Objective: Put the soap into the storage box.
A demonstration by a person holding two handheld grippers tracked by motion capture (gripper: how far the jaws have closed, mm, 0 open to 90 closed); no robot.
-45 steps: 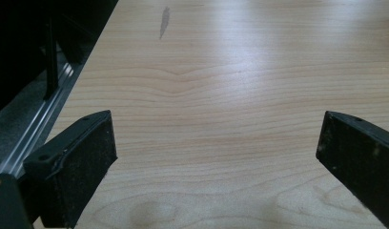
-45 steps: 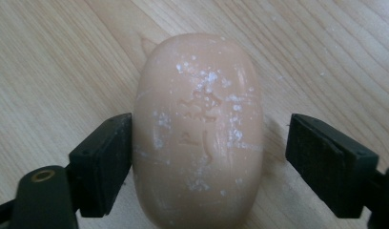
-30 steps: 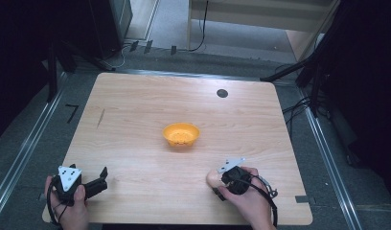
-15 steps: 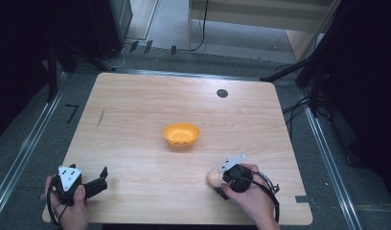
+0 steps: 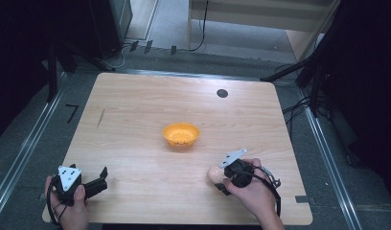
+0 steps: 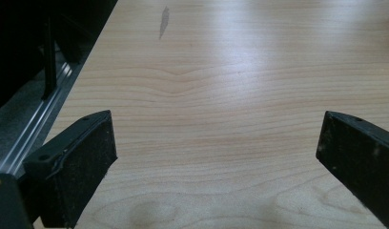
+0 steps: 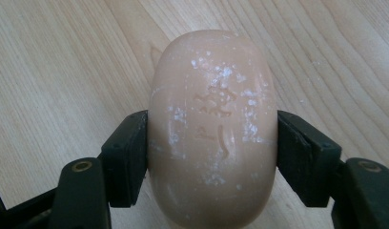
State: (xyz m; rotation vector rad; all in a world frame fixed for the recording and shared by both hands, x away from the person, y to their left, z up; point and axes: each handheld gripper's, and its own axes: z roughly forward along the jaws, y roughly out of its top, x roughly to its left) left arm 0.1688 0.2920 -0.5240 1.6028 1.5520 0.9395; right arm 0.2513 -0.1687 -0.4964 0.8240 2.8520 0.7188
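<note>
Wooden table (image 5: 136,124), bare across most of top. Orange bowl (image 5: 181,134) near table centre. Right gripper (image 5: 221,178) at 5 o'clock from bowl, jaws clamped on both sides of peach soap bar (image 7: 212,129). Left gripper (image 5: 101,178) at 7 o'clock, near table's front corner, jaws wide apart over bare wood. Small black disc (image 5: 222,93) at 1 o'clock from bowl.

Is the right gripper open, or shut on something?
Shut on the soap bar: both black jaws of the right gripper press its sides above the table.

Bowl (image 5: 181,134) mid-table (image 5: 136,120); soap (image 5: 214,174) nearer, to right.
</note>
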